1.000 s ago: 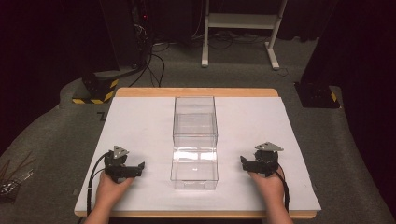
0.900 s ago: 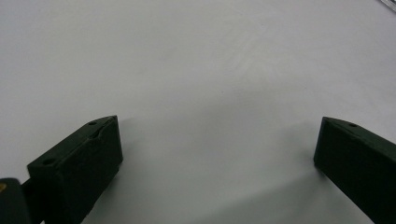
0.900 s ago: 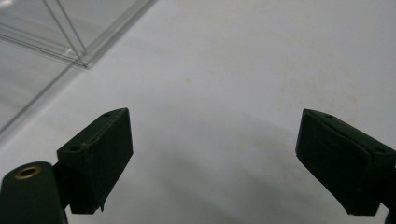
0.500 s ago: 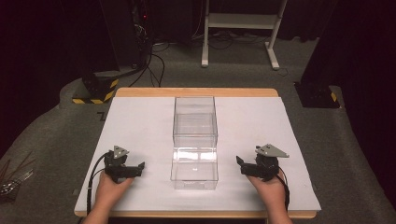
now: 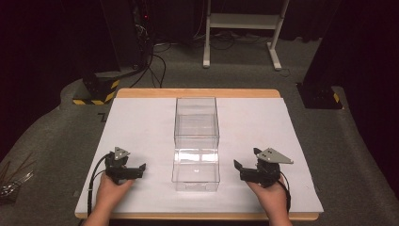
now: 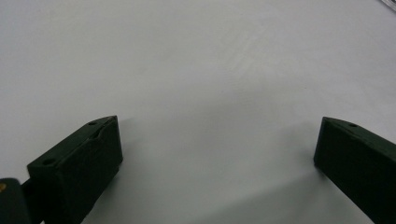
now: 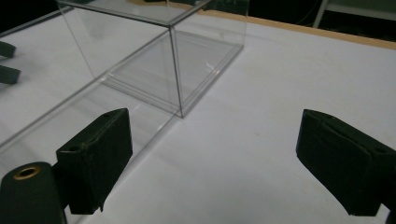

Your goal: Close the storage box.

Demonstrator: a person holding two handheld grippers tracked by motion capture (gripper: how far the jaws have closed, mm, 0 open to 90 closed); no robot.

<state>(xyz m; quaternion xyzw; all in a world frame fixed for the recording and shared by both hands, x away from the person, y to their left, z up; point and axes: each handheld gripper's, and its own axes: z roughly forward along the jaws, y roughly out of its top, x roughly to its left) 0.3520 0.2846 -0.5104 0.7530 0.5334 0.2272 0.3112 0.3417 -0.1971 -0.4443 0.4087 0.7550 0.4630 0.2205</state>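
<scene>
Clear acrylic is what the 2 boxes at the middle of the white-covered table (image 5: 141, 122) are made of: a taller far box (image 5: 196, 117) and a lower near box (image 5: 196, 165), set end to end and touching, both apparently empty. They are flanked by 2 hand-held grippers, 1 on each side and well apart from each other.

The left gripper (image 5: 139, 170) is held low over the bare table sheet, left of the near box, with its jaws spread wide and nothing between them; in the left gripper view (image 6: 219, 154) only plain white surface is seen between the jaws. The right gripper (image 5: 239, 168) is held just right of the near box, its jaws likewise wide apart and empty. In the right gripper view (image 7: 212, 158) the near box's wall is seen just beside 1 jaw, with the far box's corner beyond.

The step in hand is judged to be the approach, before any contact is made. For the next move, the right gripper would need to be brought in until a thin box wall lies between its jaws, then closed gently, since smooth acrylic is likely to slip.
</scene>
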